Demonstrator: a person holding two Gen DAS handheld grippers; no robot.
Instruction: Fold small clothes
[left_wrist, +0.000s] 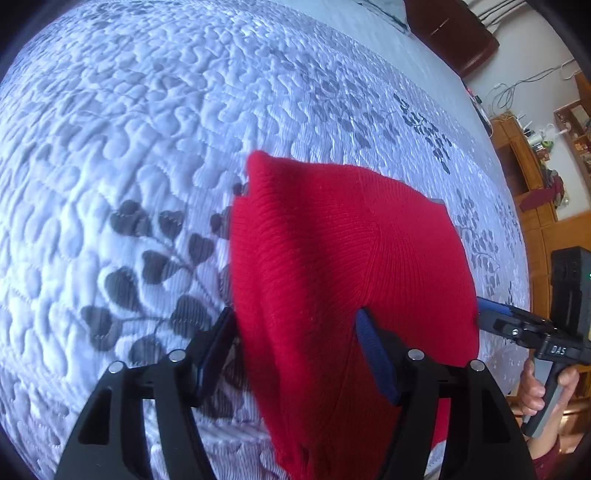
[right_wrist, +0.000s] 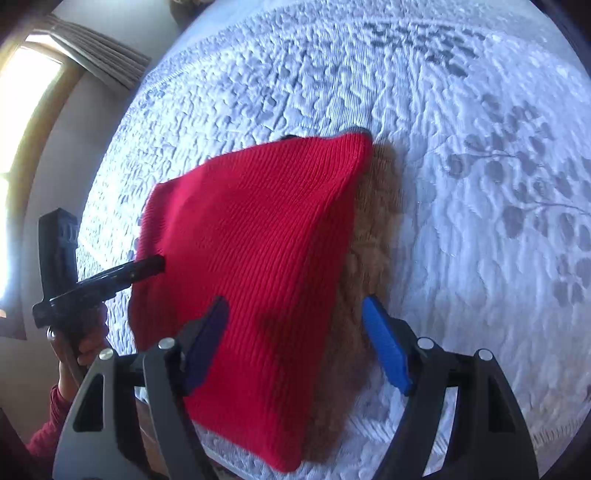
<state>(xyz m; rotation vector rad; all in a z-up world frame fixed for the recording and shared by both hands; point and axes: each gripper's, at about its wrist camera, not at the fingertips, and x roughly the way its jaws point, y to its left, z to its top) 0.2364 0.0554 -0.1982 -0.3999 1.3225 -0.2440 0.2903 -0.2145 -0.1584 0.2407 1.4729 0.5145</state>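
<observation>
- Red knit held up off the bed, hanging between the two tools, with its far edge draped toward the quilt.
- Left tool: blue pads spread wide in its own view, knit passing between them. In the right view the tip looks pressed into the knit's left edge. Cannot tell whether it truly pinches.
- Right tool: pads likewise wide apart, red cloth and a tan fuzzy layer lying between them. In the left view its tip meets the knit's right edge. Grip not confirmed either.
- Likely step: carrying the near edge over to lay a fold onto the bed.

Doing it well, as judged from here:
- Confirm a real bite on each edge before moving further; ribbed knit stretches and slips out of shallow holds.
- Keep both tools level and equally far forward, so the fold line lands straight rather than skewed.
- Hold light tension across the width; too much pull distorts the ribbing, too little lets the middle sag and bunch.
- Watch the tan layer: keep it moving with the red, or it may peek out along the right side.
- Lower edge onto edge, touching down the far part first, then release only once cloth rests flat on the quilt.
- Avoid snagging pads in the quilt's raised stitching on the way down.
</observation>
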